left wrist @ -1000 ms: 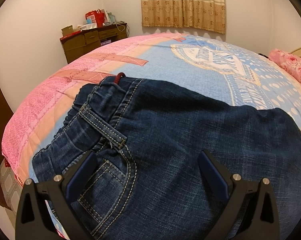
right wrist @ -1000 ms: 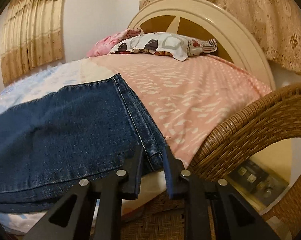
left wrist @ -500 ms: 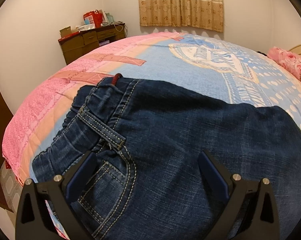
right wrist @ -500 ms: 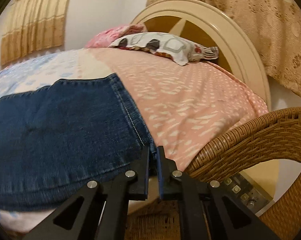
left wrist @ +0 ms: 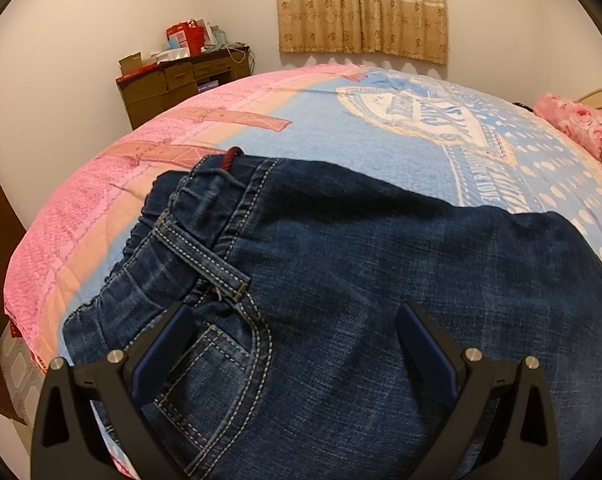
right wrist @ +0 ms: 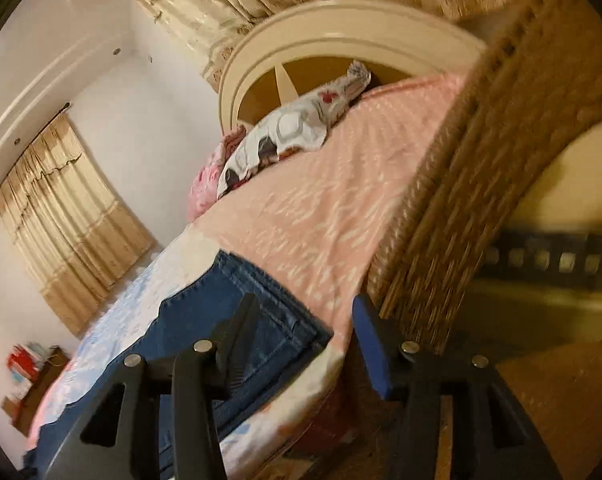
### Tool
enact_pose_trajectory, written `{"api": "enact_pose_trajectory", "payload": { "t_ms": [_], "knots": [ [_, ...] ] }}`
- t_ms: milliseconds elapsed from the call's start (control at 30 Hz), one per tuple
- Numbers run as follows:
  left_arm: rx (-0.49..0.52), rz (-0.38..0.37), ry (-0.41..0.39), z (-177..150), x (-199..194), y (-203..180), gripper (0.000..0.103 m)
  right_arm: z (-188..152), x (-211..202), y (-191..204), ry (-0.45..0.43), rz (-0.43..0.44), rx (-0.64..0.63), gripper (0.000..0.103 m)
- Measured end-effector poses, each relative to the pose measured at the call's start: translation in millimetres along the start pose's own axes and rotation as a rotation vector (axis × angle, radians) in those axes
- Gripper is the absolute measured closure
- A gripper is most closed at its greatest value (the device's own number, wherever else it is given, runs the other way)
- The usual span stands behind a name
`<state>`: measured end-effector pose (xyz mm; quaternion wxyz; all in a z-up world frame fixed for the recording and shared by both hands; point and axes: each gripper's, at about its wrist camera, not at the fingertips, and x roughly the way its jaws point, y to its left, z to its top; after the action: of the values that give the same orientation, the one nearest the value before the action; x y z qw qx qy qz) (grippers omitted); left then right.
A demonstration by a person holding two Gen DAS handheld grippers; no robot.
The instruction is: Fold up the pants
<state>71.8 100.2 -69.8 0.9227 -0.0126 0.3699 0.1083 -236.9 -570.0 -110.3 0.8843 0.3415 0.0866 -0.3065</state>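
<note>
- The left gripper hangs low over the pants, its jaws spread wide and released; denim fills the gap between them, but the blue pads do not press on it.
- Just ahead of that gripper lie a front pocket and a belt loop stitched in pale thread, then the gathered waistband with a red cord end at its far edge.
- The right gripper is tilted in its view, jaws opening; the hem corner of the pants lies on the bed just ahead of them, free of the pads.
- The pants lie flat on the bed, spread across its near edge on a pink and blue bedspread.
- Beside the right gripper stands a wicker chair.
- Farther up the bed rest a patterned pillow and a pink one against the cream headboard.
- Beyond the foot stands a brown dresser with red boxes, and curtains hang on the far wall.
</note>
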Motion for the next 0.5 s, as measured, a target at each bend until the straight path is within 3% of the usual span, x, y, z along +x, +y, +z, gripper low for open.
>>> {"api": "enact_pose_trajectory", "payload": {
  "t_ms": [333,500],
  "knots": [
    [0.013,0.004,0.008,0,-2,-1,0.0,-3,57,10,0.06,-0.023,-0.125,0.053],
    [0.002,0.0,0.009,-1,-1,-1,0.0,-16,52,15,0.114,-0.01,-0.13,0.053]
  ]
}}
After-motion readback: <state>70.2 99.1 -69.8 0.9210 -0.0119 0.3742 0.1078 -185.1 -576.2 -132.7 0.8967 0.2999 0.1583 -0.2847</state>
